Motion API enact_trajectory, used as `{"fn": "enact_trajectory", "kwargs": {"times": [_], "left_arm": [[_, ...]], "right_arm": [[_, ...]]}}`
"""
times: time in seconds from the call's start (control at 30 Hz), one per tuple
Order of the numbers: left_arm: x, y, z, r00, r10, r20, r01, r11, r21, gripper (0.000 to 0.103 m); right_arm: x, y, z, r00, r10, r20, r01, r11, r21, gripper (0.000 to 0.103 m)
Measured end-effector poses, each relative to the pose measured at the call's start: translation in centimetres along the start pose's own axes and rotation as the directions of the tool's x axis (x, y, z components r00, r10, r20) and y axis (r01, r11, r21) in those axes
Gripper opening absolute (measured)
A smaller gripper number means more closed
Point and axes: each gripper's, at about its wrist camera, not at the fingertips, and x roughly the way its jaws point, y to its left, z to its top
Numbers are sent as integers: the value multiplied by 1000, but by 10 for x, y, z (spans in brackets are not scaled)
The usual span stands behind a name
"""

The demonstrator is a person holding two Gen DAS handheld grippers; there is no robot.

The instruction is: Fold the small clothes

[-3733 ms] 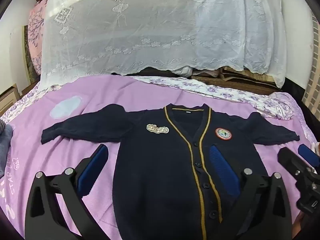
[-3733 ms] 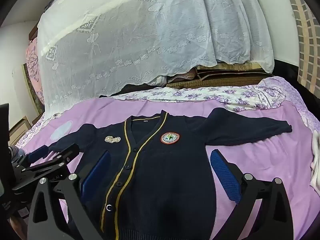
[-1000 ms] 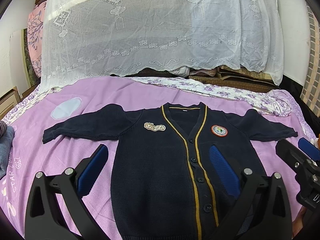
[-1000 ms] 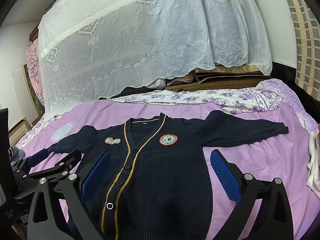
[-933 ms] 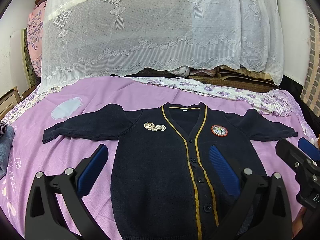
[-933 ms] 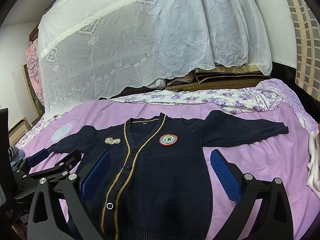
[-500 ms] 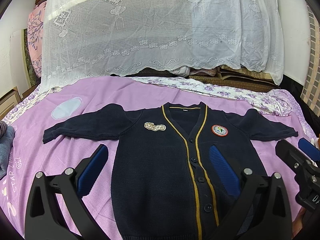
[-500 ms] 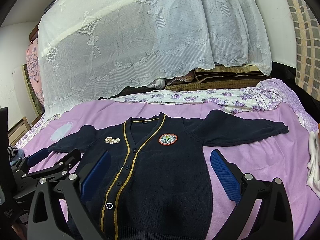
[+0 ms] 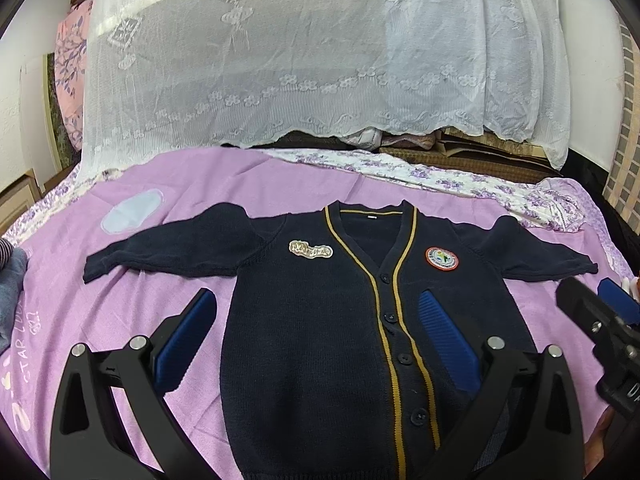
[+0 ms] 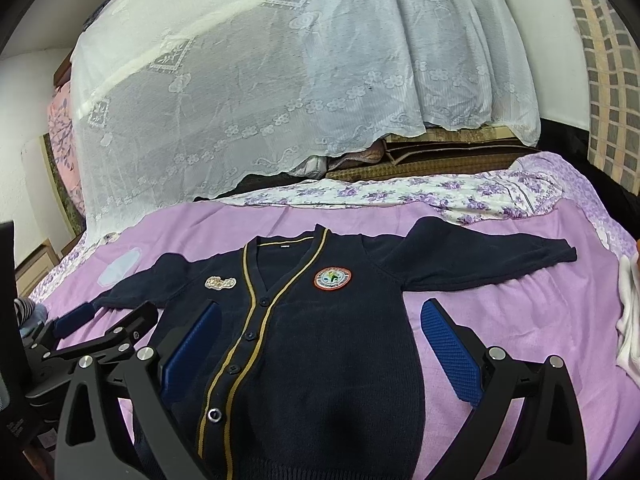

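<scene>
A small navy cardigan with gold trim, buttons and two chest badges lies flat, face up, on the purple bedsheet, both sleeves spread out sideways. It also shows in the right wrist view. My left gripper is open and empty, hovering over the cardigan's lower left half. My right gripper is open and empty, hovering over its lower right half. Each gripper shows at the edge of the other's view: the right one and the left one.
A white lace cover drapes a pile at the bed's far side. A floral sheet lies behind the cardigan. Grey clothing sits at the left edge, and a white garment at the right edge.
Since 3.7 s ago both grippers have pulled back a little, so the cardigan's hem shows. Over the last second almost nothing has moved.
</scene>
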Motion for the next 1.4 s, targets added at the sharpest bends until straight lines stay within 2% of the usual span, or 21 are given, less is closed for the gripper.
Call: {"fn": "enact_trajectory", "kwargs": {"times": [0.2,0.33,0.4,0.43,0.53,0.6,0.7,0.8,0.9,0.93,1.0,1.1,1.2,1.27,1.33,1.4], "left_arm": [[25,11,-4,998,32,-59,-34,999,-30,99],[39,16,-3,994,69,-83,-72,997,-36,99],[47,20,-4,990,95,-101,-99,994,-40,99],[52,22,-4,988,104,-111,-110,993,-43,99],[67,33,-5,981,131,-145,-141,988,-64,99],[75,38,-3,976,142,-165,-156,985,-71,99],[88,48,1,970,136,-202,-156,984,-88,99],[99,56,11,967,127,-223,-153,983,-103,99],[107,60,23,961,120,-248,-154,980,-122,99],[108,58,28,962,104,-251,-140,982,-129,99],[108,48,39,966,64,-250,-97,988,-123,99],[114,17,54,967,38,-253,-55,997,-62,99],[126,-23,62,959,3,-283,-6,1000,-10,99],[138,-54,65,950,-26,-311,33,999,16,99],[150,-83,67,942,-37,-332,57,997,50,99],[164,-109,70,939,-21,-344,52,995,81,99]], "right_arm": [[19,-37,2,1000,5,-11,-4,992,126,100],[36,-84,8,999,29,-34,-19,960,279,100],[44,-112,10,998,49,-43,-29,928,371,100],[48,-130,10,997,58,-48,-31,898,440,98],[55,-181,5,994,103,-34,-59,777,627,88],[60,-208,3,994,103,-30,-53,715,697,86],[63,-235,4,998,50,-40,-5,686,727,83],[72,-259,10,999,4,-54,38,676,736,82],[87,-275,9,998,6,-61,43,649,760,70],[94,-283,7,998,16,-68,43,625,780,65],[106,-293,3,997,33,-77,43,591,805,60],[120,-304,1,994,7,-105,82,572,816,58],[132,-318,-1,993,-14,-116,105,529,842,53],[140,-323,2,993,-23,-120,114,528,842,50],[145,-324,5,992,-38,-121,122,545,829,48],[149,-324,8,992,-61,-113,127,574,809,44]]}}
